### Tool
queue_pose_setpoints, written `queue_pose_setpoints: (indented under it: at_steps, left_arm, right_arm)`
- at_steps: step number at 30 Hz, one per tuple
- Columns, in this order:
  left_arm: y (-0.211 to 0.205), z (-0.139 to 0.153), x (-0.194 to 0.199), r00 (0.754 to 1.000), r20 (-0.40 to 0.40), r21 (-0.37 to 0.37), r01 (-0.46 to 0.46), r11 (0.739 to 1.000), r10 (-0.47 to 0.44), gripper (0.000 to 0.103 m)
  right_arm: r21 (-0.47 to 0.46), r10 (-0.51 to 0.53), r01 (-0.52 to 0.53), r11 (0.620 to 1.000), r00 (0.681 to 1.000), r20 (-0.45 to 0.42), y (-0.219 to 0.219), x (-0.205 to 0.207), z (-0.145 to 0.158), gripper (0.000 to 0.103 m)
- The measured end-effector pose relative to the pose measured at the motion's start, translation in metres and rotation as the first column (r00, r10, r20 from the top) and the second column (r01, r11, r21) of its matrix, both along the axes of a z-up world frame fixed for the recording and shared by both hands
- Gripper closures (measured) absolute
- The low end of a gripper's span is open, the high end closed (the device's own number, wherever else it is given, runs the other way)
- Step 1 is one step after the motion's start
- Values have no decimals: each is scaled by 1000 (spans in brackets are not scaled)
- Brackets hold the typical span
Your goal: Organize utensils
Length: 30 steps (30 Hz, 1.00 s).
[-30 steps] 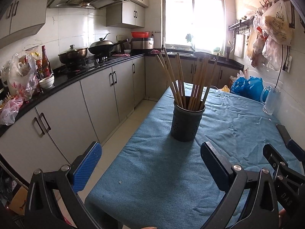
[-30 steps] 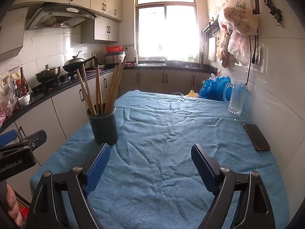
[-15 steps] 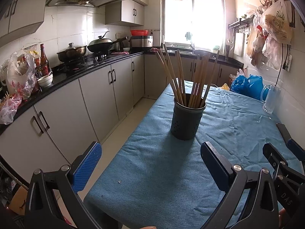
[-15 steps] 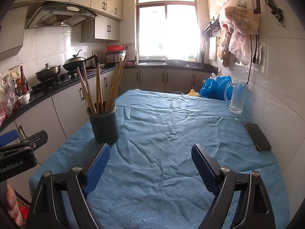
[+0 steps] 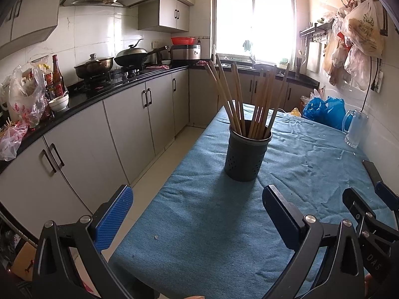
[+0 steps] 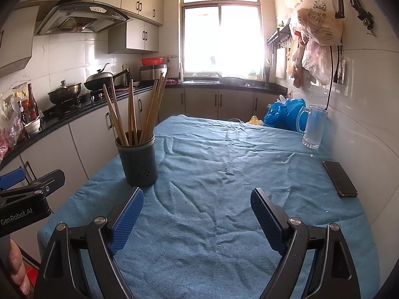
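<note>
While you've got both grippers parked low over the near end of the table, nothing is in either one: your left gripper has its jaws spread wide with only blue cloth showing between the pads, and your right gripper is the same deal, jaws wide apart and empty. The chopsticks are all standing in the dark perforated holder, fanned out and leaning against its rim, so they're bundled upright rather than lying loose. That holder sits on the blue tablecloth toward the table's left edge, ahead of your left gripper and off to the front-left of your right one, well clear of both sets of fingertips. Over on the right side by the wall you've got a phone lying flat on the cloth and a glass mug further back, with blue plastic bags behind it. From the right wrist view you can spot your left gripper's black body at the left edge, with a bit of your hand underneath.
</note>
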State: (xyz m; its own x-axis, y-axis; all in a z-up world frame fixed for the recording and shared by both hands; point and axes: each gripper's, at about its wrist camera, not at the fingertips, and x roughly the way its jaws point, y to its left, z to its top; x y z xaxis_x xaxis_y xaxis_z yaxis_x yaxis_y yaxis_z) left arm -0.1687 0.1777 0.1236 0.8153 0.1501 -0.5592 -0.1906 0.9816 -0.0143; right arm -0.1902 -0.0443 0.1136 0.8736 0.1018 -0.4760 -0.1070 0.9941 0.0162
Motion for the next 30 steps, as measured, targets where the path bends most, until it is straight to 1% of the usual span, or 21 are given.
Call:
queue_pose_setpoints:
  at_steps: [10, 16, 22, 30]
  left_arm:
    - [7, -5, 5, 1000, -16, -11, -9, 1000, 9, 0]
    - [17, -5, 7, 1000, 1, -21, -29, 999, 29, 0]
    - [31, -2, 12, 998, 18, -14, -63, 998, 63, 0]
    - [45, -6, 20, 996, -3, -34, -92, 995, 92, 0]
  right_arm:
    - [-13, 12, -12, 1000, 1000, -5, 6, 6, -2, 11]
    - [3, 28, -28, 1000, 1000, 8, 9, 14, 4, 11]
    - [-30, 59, -57, 998, 997, 49, 24, 22, 11, 10]
    - [-48, 110, -108, 993, 993, 46, 43, 32, 9, 10]
